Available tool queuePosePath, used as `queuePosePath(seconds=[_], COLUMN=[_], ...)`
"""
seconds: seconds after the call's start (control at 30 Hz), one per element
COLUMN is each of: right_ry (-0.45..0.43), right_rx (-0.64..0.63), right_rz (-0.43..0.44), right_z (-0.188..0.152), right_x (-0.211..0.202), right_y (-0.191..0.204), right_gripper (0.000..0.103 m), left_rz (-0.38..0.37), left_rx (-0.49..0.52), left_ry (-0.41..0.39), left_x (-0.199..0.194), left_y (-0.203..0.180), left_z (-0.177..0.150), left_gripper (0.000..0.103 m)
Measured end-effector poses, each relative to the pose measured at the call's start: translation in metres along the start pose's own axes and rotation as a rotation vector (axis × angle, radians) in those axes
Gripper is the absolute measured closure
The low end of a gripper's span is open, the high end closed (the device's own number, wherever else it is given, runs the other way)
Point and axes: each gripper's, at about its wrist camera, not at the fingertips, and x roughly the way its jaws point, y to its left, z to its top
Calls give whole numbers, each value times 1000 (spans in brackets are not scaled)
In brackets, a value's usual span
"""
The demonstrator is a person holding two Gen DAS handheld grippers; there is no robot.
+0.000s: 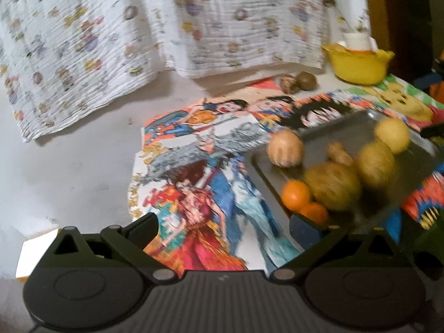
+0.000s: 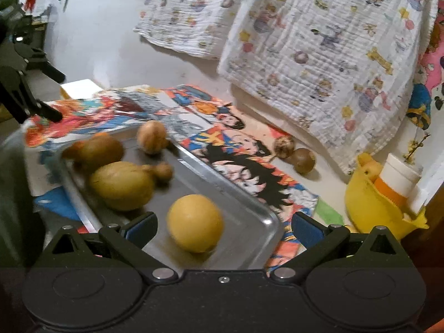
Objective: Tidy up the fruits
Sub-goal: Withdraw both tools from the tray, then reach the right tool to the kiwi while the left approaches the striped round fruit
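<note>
Right hand-held gripper (image 2: pixel 222 229): jaws spread wide, nothing between them. It sits low over the near end of the metal tray (image 2: pixel 258 208), with the yellow round fruit (image 2: pixel 195 223) lying between the open fingers but not, as far as I can tell, pinched.

Left hand-held gripper (image 1: pixel 223 226): also spread wide and empty, hovering over the cartoon-print mat (image 1: pixel 194 166), tray at its 2 o'clock.

Tray contents from the right wrist view: two greenish-brown fruits (image 2: pixel 122 186) at 10 o'clock of the yellow one, a small knobbly piece (image 2: pixel 163 171) beside them, a tan round fruit (image 2: pixel 152 137) on the far rim. Oranges (image 1: pixel 295 194) show at the tray's near corner in the left view.

Off the tray: two brown round fruits (image 2: pixel 294 149) on the surface at 1 o'clock, near the hanging cloth; a yellow bowl (image 2: pixel 371 205) at 3 o'clock.

Judgement: sorting is mid-way; I read this as either placing or fetching the yellow fruit. Next move needs a centred, gentle closure, since round fruit rolls, or a reach to the two strays.
</note>
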Motion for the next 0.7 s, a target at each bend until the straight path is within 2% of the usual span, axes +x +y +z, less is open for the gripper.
queuePosePath(seconds=[0.17,0.3,0.5,0.7], right_ry=[0,12,46,83], right_rx=[49,61,34,-55], right_rz=[-41,-86,-152,-154], right_z=[7,13,22,39], right_x=[20,39,74,103], right_y=[-21,-38,-63,-85], right_gripper=[1,1,1,1], left_rz=[-9,-22,-47,-114], left_rx=[-81,-84,-27,91], left_ry=[-3,-25,-60,-112], left_x=[18,35,68,110], left_y=[14,10,-7,-25], left_z=[24,48,87,126], left_gripper=[0,0,0,0])
